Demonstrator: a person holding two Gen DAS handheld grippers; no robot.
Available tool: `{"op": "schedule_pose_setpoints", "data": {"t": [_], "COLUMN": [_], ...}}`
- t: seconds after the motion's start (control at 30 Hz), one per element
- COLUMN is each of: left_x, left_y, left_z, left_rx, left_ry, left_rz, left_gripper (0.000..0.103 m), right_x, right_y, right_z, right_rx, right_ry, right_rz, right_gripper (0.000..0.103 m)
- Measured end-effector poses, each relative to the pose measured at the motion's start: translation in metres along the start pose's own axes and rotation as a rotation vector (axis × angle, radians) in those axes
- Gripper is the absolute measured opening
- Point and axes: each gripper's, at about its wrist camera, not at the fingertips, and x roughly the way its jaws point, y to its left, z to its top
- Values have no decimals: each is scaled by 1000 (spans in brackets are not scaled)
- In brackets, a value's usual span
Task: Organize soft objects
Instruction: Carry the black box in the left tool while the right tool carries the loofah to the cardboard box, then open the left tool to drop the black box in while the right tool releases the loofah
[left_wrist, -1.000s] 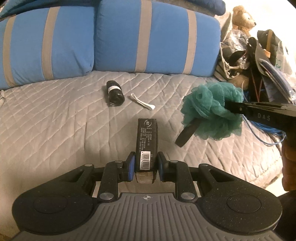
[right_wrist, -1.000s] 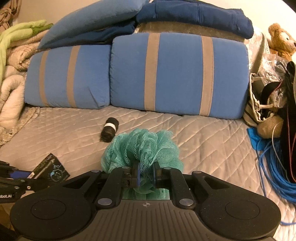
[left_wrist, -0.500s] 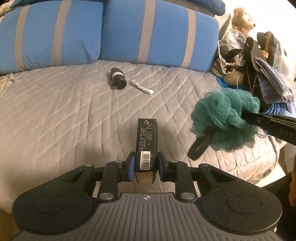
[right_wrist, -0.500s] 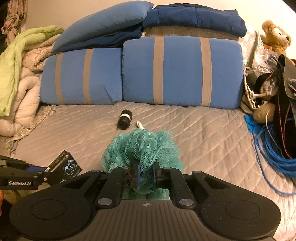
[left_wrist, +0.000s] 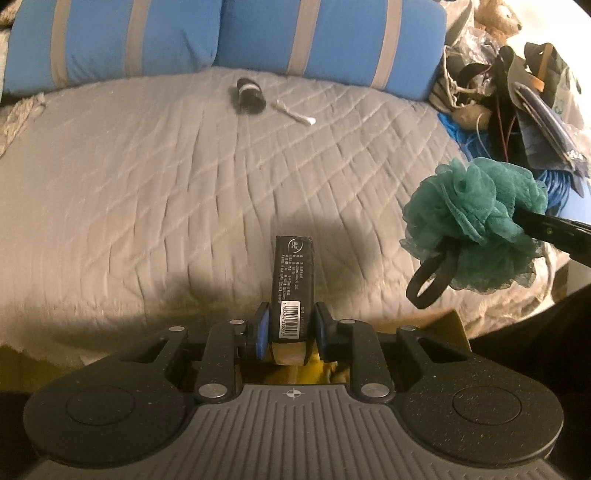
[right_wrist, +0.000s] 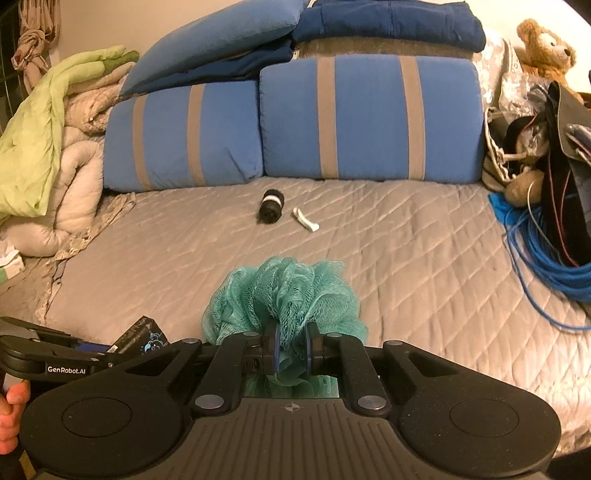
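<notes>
My left gripper (left_wrist: 289, 326) is shut on a long black box (left_wrist: 292, 282) with a barcode label, held over the near edge of the grey quilted bed (left_wrist: 147, 184). My right gripper (right_wrist: 291, 349) is shut on a teal mesh bath pouf (right_wrist: 286, 295), which hangs in the air at the right of the left wrist view as the pouf (left_wrist: 476, 221) with a black loop under it. The left gripper (right_wrist: 110, 352) with the box (right_wrist: 142, 334) shows at the lower left of the right wrist view. A black roll with a white band (right_wrist: 271, 206) and a small white piece (right_wrist: 306, 220) lie far back on the bed.
Two blue cushions with tan stripes (right_wrist: 369, 118) stand along the back, folded blue bedding on top. Rumpled quilts (right_wrist: 55, 147) pile at the left. At the right are blue cable coils (right_wrist: 546, 254), bags, and a teddy bear (right_wrist: 543, 48). A cardboard flap (left_wrist: 443, 325) shows below the bed's edge.
Both grippers have drawn back from the cushions toward the bed's near edge, keeping their loads. The roll and white piece look farther away, and the bed's front edge and a cardboard flap have come into view.
</notes>
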Motion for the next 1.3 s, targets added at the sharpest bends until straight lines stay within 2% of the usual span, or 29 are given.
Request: {"op": "schedule_pose_setpoints", "data": {"t": [0.27,0.47,0.73,0.8,0.83,0.87,1.03,1.1,1.2,1.27,1.3], "left_x": [-7,3,18,18,17,14,10,10,9,10,9], "left_y": [-1,0,5,5,6,6,9,9,8,8,8], "left_z": [-28,-34,-39,-39,-39,-39,-38,-38,-36,-36,-36], "left_rx": [-15,3,-4,-6,-8,-11,-35,-40,-40,-39,-39], "left_ry": [69,141,251,259,253,241,223,218,211,211,210], "left_rz": [-1,47,87,96,97,98,91,90,87,86,85], "left_gripper": [24,24,27,41,54,59,60,60,60,60,60], "right_x": [-11,-18,-7,-2,0,2,13,18,22,22,21], "right_y": [8,19,33,37,38,39,38,39,44,45,45], "right_z": [-20,-35,-59,-62,-63,-64,-67,-69,-70,-68,-68], "right_rx": [5,-7,-27,-41,-43,-42,-28,-30,-22,-27,-26], "right_ry": [57,113,269,306,320,336,399,418,437,430,423], "right_rz": [9,32,38,37,37,35,43,57,71,67,65], "right_gripper": [15,15,15,15,15,15,16,20,38,62,67]}}
